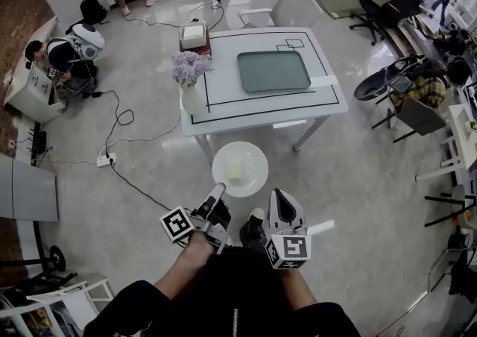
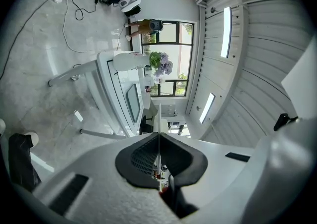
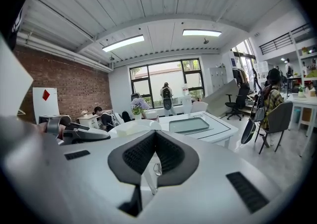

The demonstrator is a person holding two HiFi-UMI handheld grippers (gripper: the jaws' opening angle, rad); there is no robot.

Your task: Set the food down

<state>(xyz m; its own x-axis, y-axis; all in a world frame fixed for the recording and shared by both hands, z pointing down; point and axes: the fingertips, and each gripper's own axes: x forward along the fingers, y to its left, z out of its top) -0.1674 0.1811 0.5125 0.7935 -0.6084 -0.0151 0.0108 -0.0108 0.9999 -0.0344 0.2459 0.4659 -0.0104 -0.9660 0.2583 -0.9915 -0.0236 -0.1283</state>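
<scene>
Head view: plate (image 1: 240, 155) of food (image 1: 235, 171) held in the air, short of the desk (image 1: 328, 101).
The left gripper (image 1: 218, 194) has its jaws clamped on the plate's near rim; the right gripper (image 1: 277, 195) has its jaws closed together, empty, just beside. Step judged: carrying. Next: keep the plate level, bring it over the desk, lower it, release.

Bright, even daylight fills the room from the tall dark-framed windows (image 3: 190, 74), helped by long white ceiling strip lights (image 3: 124, 43). The glossy pale grey floor (image 1: 358, 171) shows soft glare patches. Shadows beneath the white rectangular desk (image 1: 223, 101) are faint. Both gripper views bend strongly toward black, vignetted corners, and their nearest parts look soft.
</scene>
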